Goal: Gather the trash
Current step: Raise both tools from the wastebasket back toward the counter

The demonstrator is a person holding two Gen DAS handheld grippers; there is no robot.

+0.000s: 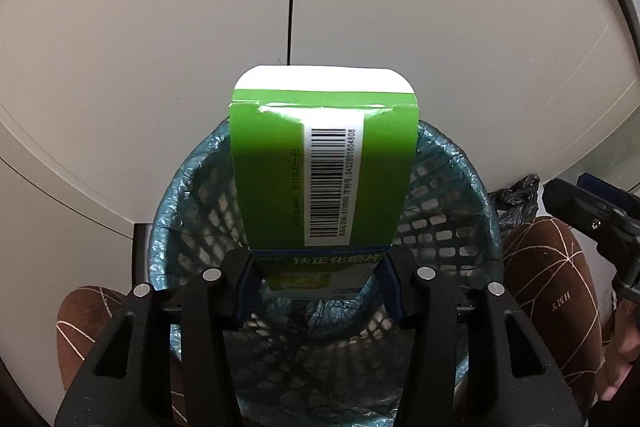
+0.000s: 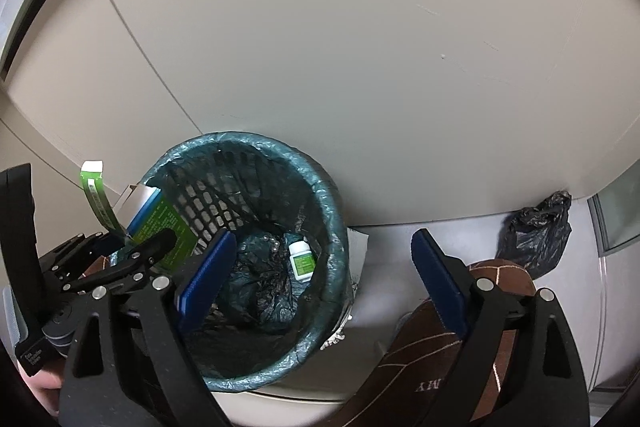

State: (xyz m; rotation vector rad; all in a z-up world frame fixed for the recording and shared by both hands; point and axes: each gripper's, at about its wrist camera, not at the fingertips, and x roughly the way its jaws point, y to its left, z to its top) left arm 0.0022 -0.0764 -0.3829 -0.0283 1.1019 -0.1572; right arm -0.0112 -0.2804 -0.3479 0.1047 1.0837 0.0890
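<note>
green box point(image 1: 320, 167) hiding bin's point(image 1: 460, 187) far rim

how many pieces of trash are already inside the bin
1 that shows: a small white bottle lying at the bottom of the bin. The crumpled liner may hide more.

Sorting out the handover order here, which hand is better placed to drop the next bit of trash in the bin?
Left. Its claw holds the green box directly over the lined bin. The right claw is open and empty.
</note>
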